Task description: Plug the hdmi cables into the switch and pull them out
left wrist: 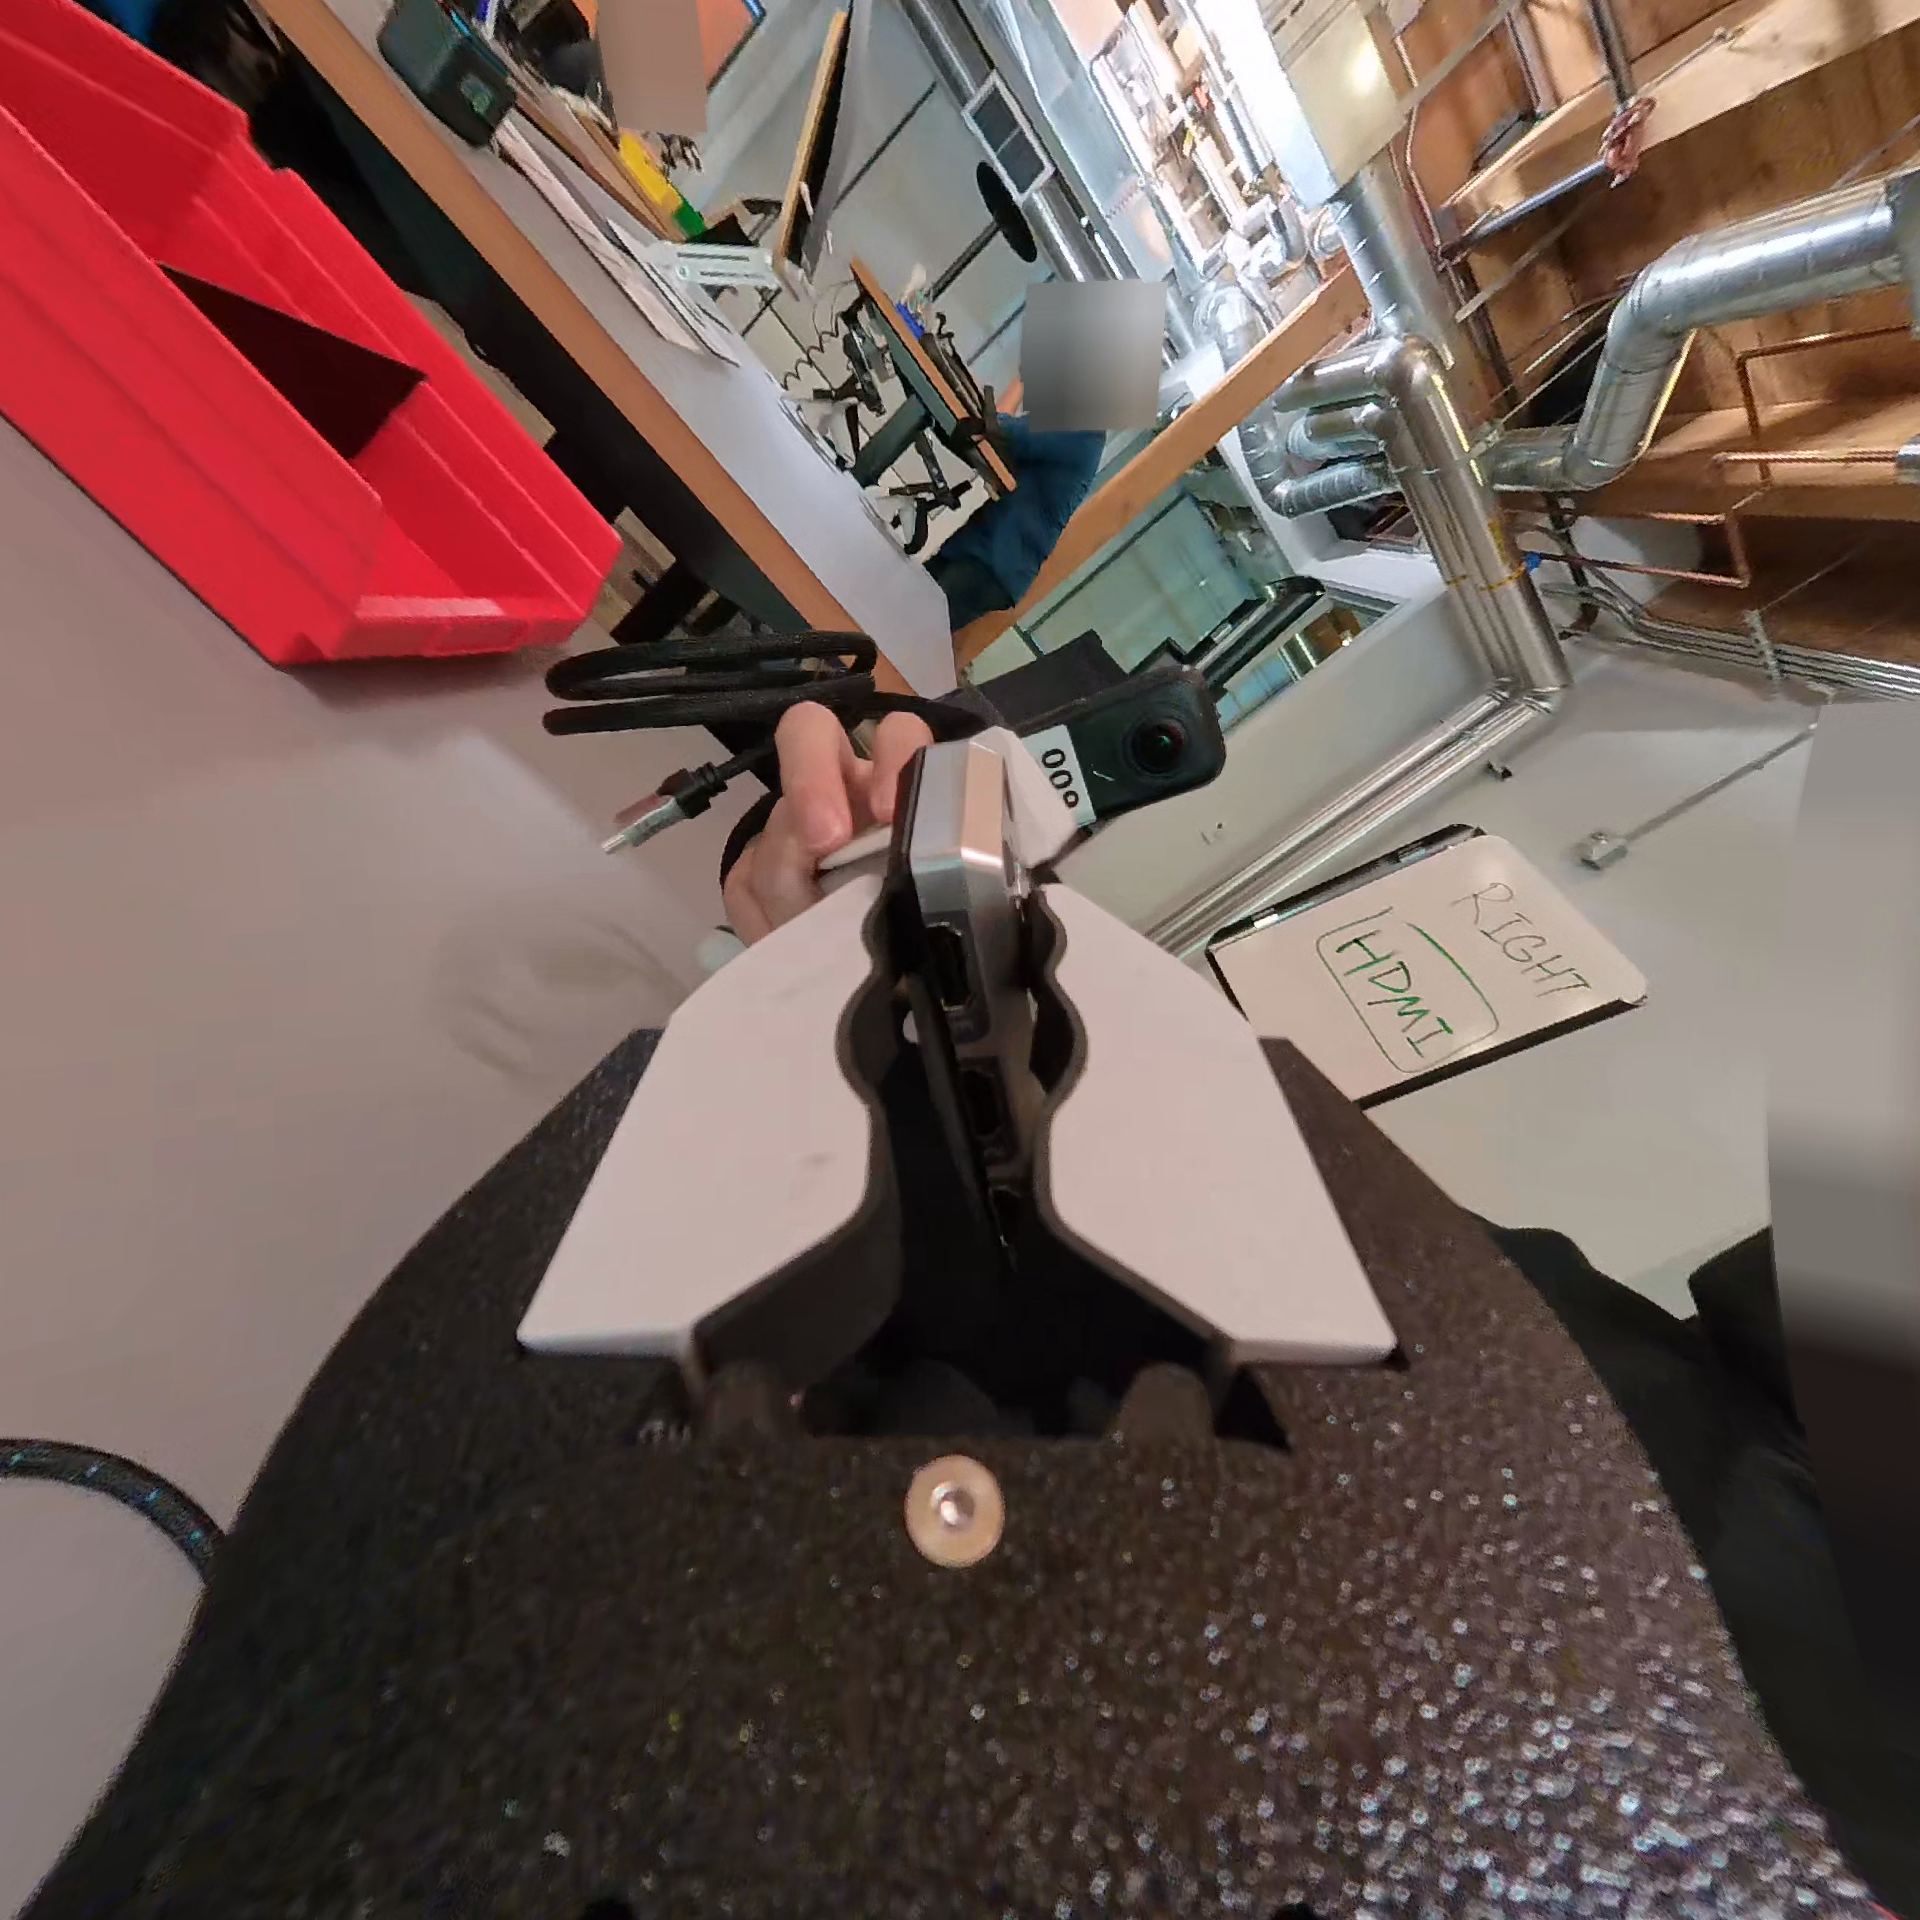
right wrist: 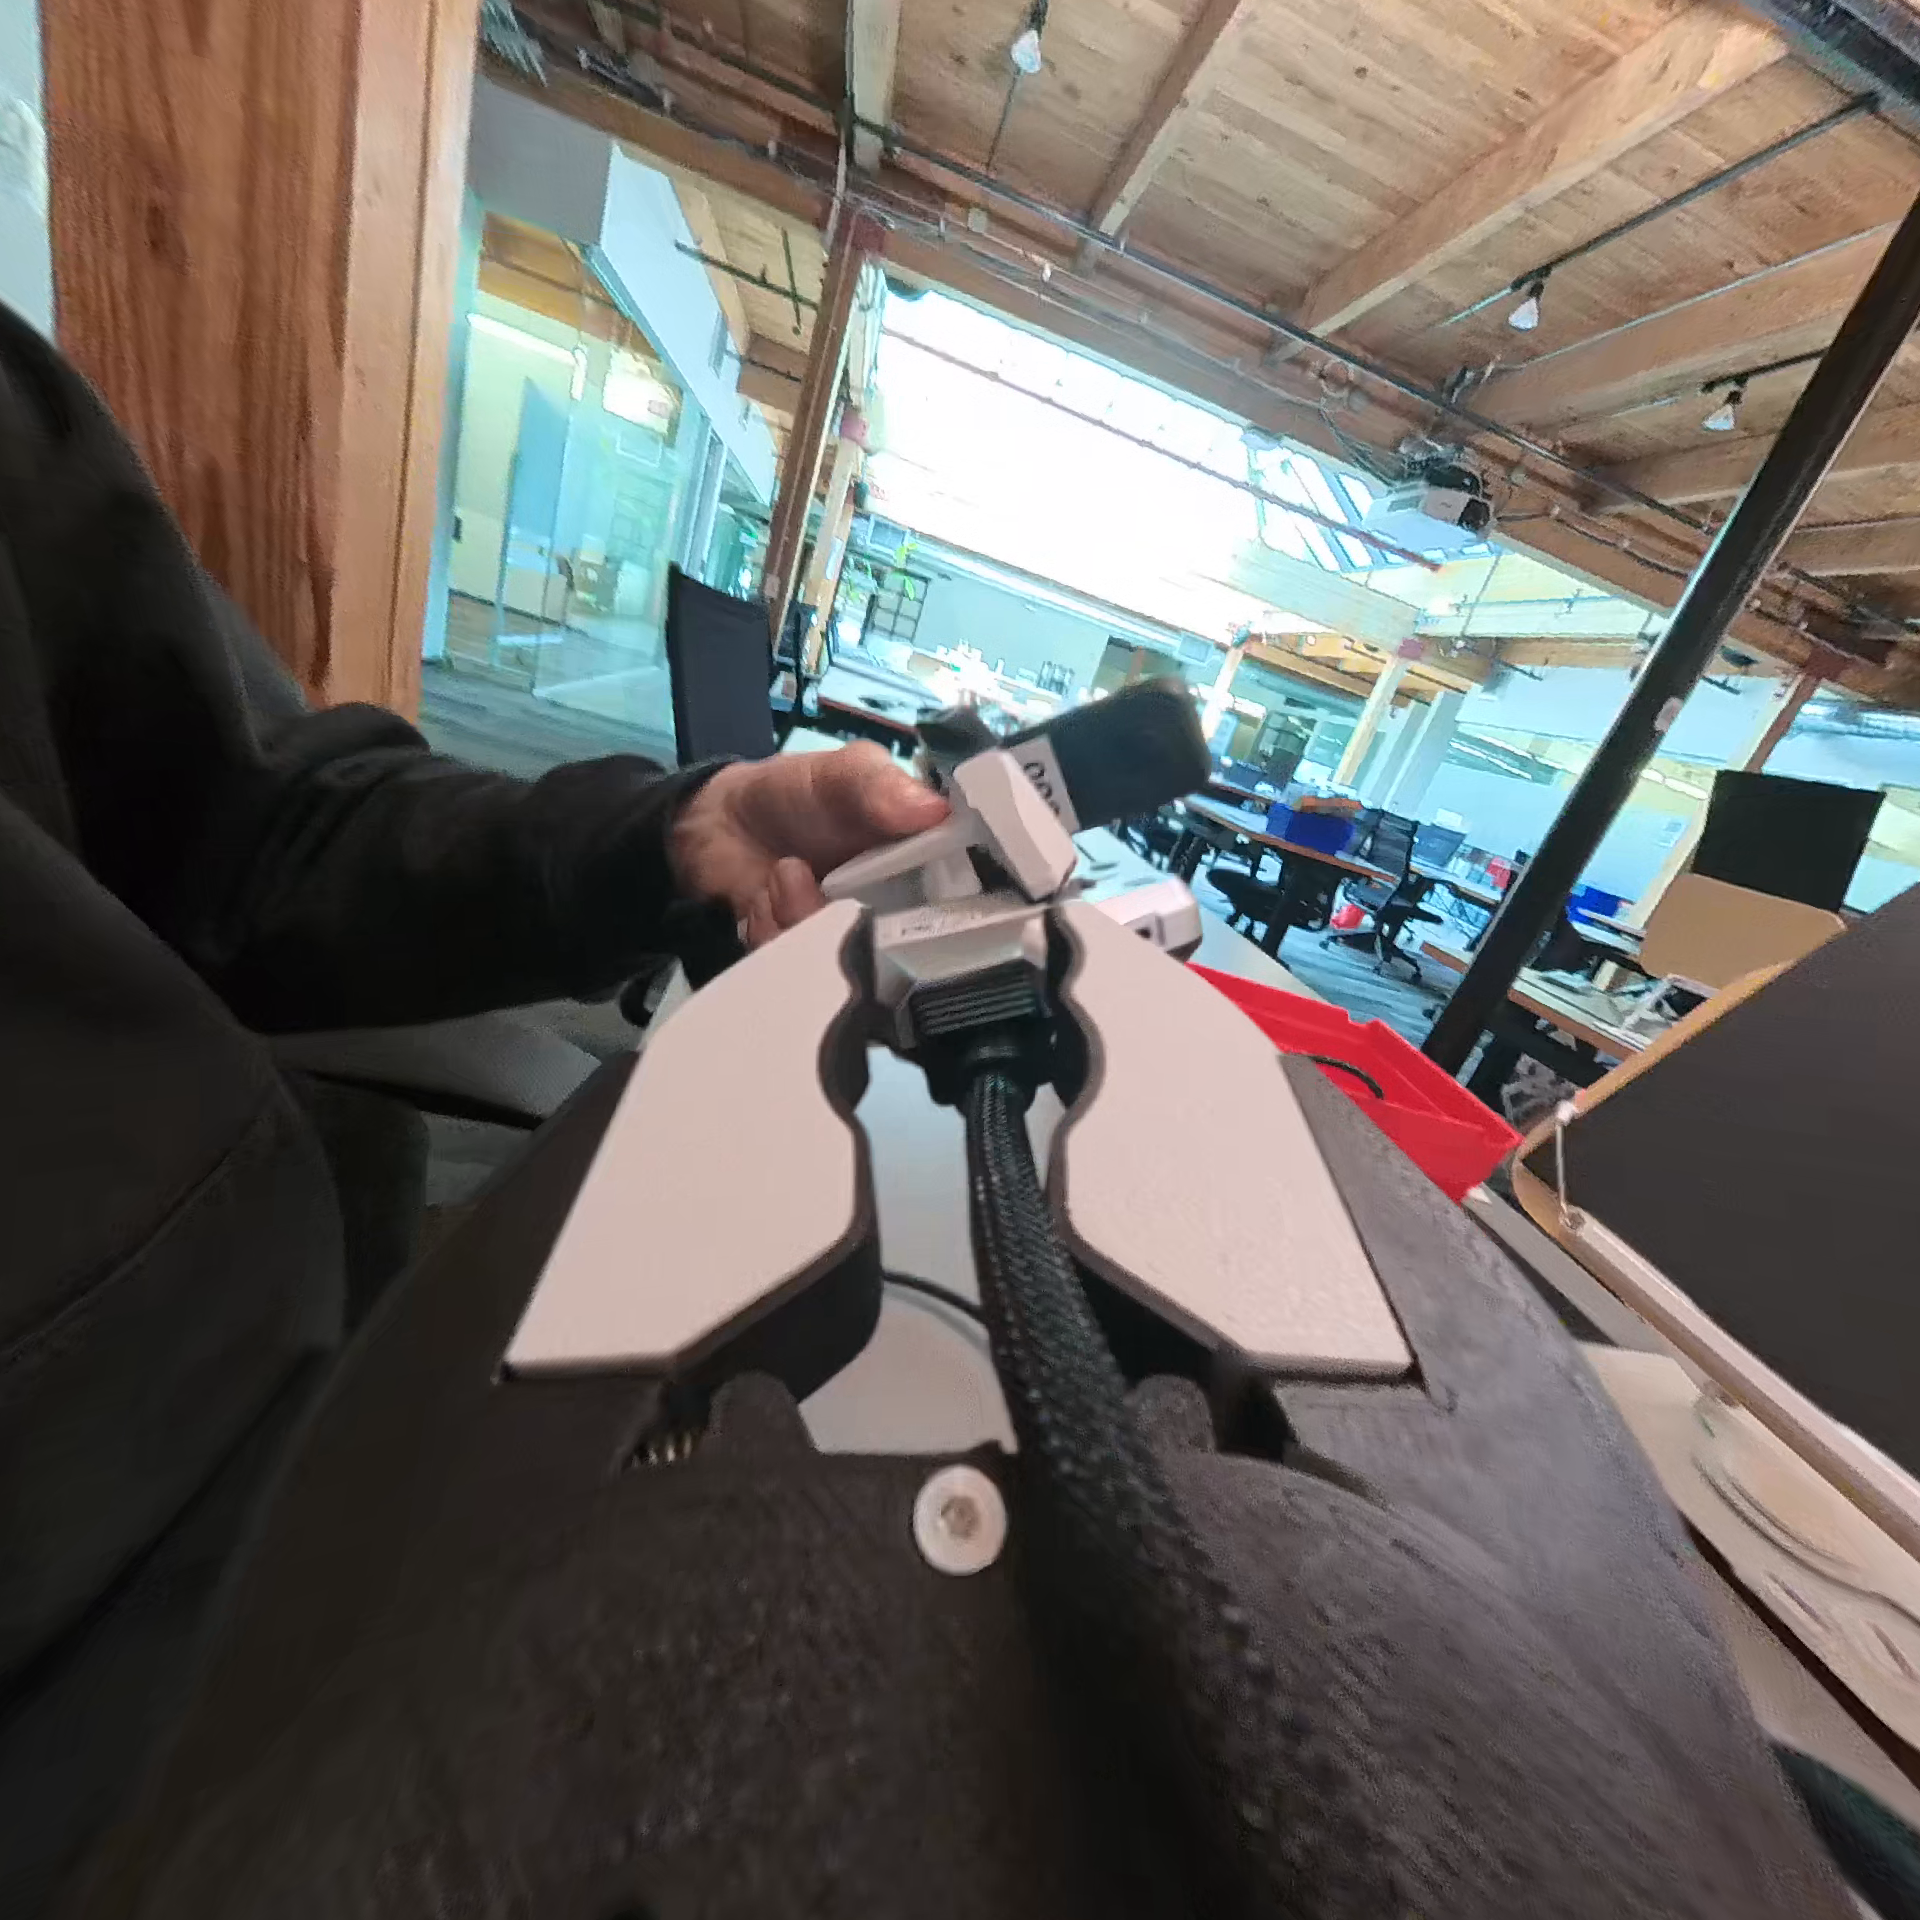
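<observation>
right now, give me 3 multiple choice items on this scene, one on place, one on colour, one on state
1. Where is the switch?
A. in the red bin
B. between the left gripper fingers
C. flat on the table

2. What colour is the bin?
A. blue
B. red
C. green

3. The right gripper is:
A. shut on the hdmi plug
B. open and empty
C. holding a whiteboard

Answers: 1 B, the fingers clamp it; 2 B, it is plainly red; 3 A, the fingers pinch the plug at the switch.
</observation>
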The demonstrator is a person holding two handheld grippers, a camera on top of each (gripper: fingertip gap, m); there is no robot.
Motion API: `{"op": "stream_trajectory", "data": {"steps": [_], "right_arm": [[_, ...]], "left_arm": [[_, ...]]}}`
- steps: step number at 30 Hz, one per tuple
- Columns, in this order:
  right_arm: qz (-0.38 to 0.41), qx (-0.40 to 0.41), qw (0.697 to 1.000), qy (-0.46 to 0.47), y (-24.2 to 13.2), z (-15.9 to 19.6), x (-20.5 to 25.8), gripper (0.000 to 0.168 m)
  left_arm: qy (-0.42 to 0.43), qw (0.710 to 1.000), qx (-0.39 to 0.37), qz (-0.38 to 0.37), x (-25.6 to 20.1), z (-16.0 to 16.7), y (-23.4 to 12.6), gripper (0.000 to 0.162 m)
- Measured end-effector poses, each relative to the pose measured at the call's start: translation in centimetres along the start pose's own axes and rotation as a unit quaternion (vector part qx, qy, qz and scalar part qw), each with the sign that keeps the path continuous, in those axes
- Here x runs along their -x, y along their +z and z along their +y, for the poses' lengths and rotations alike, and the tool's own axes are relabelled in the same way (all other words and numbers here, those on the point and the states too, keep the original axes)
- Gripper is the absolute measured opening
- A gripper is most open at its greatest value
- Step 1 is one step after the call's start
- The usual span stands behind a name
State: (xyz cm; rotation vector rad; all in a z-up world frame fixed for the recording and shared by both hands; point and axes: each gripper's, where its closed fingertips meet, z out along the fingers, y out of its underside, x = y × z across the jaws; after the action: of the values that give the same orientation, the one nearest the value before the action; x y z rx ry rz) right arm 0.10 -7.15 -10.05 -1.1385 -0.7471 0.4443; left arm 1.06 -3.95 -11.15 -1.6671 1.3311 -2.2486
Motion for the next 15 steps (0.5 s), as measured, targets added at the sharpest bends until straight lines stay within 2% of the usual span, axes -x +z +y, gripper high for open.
{"op": "stream_trajectory", "data": {"steps": [1,3,5,9,15], "right_arm": [[0.004,0.012,1.0,-0.007,-0.1,0.4,0.0,0.039],[0.019,0.034,0.999,-0.024,-0.5,0.9,-0.4,0.044],[0.04,0.036,0.998,-0.037,-0.9,0.8,-1.2,0.035],[0.037,0.013,0.998,-0.048,-1.4,0.6,-1.9,0.031],[0.003,0.019,0.997,-0.075,-1.2,1.4,-2.8,0.027]], "left_arm": [[-0.001,1.0,0.007,-0.002,0.1,0.0,0.2,0.022],[-0.003,1.0,0.022,-0.005,0.4,-0.2,0.7,0.022],[-0.013,0.999,0.034,0.001,0.7,-0.3,1.5,0.022],[-0.036,0.998,0.045,0.016,1.4,-0.4,3.1,0.022],[-0.064,0.997,0.049,0.018,2.6,-1.0,2.9,0.022]]}}
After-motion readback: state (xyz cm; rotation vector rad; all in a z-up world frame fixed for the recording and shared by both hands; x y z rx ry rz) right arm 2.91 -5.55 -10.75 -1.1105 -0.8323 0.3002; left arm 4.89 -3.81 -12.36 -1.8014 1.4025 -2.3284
